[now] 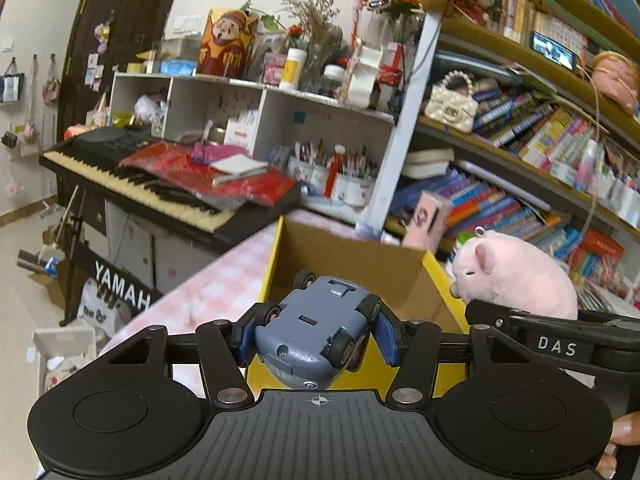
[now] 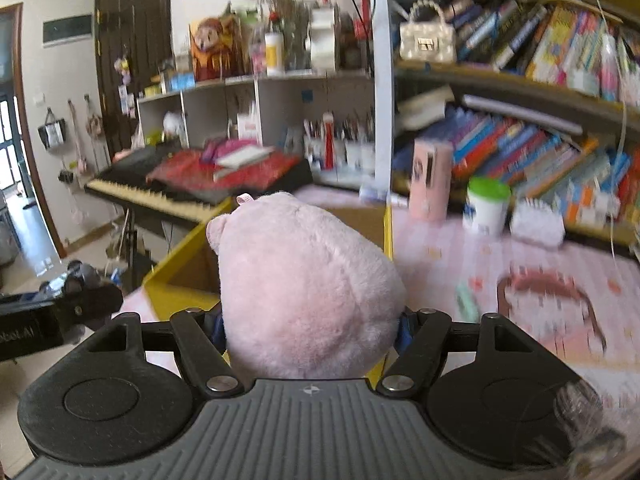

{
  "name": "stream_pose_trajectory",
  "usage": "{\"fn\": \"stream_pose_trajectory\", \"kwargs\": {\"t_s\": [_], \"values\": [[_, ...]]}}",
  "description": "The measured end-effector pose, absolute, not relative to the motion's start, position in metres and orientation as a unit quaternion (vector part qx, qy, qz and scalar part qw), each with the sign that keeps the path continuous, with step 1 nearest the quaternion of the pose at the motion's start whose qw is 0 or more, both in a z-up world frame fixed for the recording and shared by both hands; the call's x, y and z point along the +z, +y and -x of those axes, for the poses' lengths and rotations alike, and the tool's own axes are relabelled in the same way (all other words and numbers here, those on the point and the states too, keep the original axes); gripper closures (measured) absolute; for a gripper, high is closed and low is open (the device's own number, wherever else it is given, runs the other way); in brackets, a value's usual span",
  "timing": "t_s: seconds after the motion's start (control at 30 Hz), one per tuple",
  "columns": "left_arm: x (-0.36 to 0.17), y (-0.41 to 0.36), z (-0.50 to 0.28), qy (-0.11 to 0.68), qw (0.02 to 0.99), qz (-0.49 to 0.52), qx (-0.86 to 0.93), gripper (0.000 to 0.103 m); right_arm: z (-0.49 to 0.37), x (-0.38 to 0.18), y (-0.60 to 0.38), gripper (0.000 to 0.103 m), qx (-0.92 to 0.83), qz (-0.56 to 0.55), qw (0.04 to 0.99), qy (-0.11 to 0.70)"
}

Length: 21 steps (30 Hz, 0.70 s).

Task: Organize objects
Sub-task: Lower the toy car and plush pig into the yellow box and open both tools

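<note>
While my left gripper [image 1: 316, 334] hangs over the yellow box [image 1: 436, 276], its jaws clamp the toy car [image 1: 312, 328], plush pig [image 1: 516, 276] at three o'clock. Right view: my right gripper [image 2: 310, 328] jaws clamp the pig above the box's twelve-o'clock rim.

The right gripper [image 2: 310, 330] clamps a pink plush pig [image 2: 308, 292] between its blue pads, above the near edge of an open yellow-rimmed cardboard box [image 2: 176, 276]. The box sits at the left edge of the pink checked table [image 2: 460, 256]. Toward the table's far edge stand a green-lidded tub [image 2: 486, 208] and a pink carton [image 2: 430, 178]. The left gripper [image 2: 60, 312] shows at the frame's left.
</note>
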<state>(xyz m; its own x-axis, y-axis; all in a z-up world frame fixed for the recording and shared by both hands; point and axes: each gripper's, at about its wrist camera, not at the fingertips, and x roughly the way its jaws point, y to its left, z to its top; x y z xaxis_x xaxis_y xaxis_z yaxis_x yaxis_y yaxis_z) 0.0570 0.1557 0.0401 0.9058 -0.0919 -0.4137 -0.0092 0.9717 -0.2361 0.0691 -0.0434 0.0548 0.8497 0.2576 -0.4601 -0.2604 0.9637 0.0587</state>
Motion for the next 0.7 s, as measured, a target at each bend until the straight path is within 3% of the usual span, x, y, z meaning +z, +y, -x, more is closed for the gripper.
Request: {"fn": "stream_pose_trajectory", "kwargs": {"t_s": [0.23,0.7], "values": [[0.043,0.134,-0.114,0.206,0.974,0.091,-0.002,0.048,-0.137,0.068,-0.056,0.033,0.151,0.002,0.963,0.222],[0.004,0.102,-0.182,0.284,0.959,0.014,0.02,0.048,-0.218,0.047,-0.053,0.033,0.202,0.028,0.944,0.26]]}}
